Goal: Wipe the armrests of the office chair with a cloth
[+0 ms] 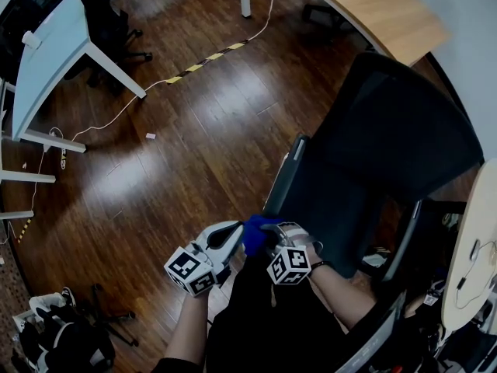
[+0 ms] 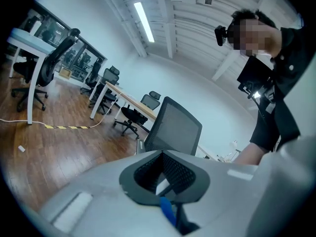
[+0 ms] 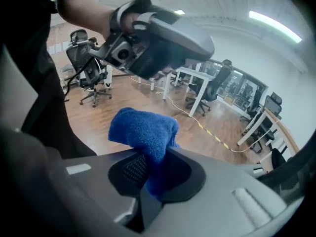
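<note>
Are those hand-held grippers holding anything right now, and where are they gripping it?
The right hand-held gripper pinches a blue cloth by one end; the rest bunches loose beyond its jaws. The left hand-held gripper holds nothing.

— Floor?
— Glossy dark wood planks [image 1: 194,130], crossed by a yellow-black cable strip [image 1: 203,57].
— Furniture?
— A white desk [image 1: 54,53], a wood-topped desk [image 1: 380,6] and black office chairs [image 2: 129,120].
— Light?
— A ceiling strip light [image 2: 144,15] and white walls [image 2: 207,95], possibly glass partitions [image 2: 81,58].
</note>
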### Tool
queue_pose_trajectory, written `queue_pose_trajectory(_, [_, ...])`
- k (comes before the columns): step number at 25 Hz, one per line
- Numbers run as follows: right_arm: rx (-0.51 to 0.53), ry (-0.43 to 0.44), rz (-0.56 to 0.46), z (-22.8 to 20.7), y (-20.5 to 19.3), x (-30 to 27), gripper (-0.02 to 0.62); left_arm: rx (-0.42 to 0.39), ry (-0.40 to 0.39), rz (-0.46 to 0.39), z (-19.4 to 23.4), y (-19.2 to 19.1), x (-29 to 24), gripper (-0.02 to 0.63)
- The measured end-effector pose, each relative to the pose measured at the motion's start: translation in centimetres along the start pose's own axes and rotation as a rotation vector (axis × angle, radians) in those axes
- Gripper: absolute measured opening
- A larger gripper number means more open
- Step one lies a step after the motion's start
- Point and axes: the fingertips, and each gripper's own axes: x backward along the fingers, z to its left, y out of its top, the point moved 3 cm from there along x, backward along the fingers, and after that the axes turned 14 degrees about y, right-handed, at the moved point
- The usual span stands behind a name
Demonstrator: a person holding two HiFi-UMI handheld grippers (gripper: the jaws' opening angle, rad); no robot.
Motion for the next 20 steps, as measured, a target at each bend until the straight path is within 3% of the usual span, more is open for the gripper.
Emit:
queue_pose_trajectory(15, [-0.248,-0.416,-0.040,-23.4,-5.5,5.1,0.051,-0.015,0.021,0.018,2.6,-1.1,0.8,-0.005])
queue_pose_trajectory(17, [-0.313,-0.479,-0.057,-25.9,-6.5,6.3,0.051,0.011,0.021,0.030,2.7,-1.0,0.5,-0.005])
queue_pose_trajectory(20, [-0.337,-0.523,-0.063,-27.0,-7.5,7.5,0.049,-0.022,0.010,0.033,2.7,-1.2,0.3,-0.005])
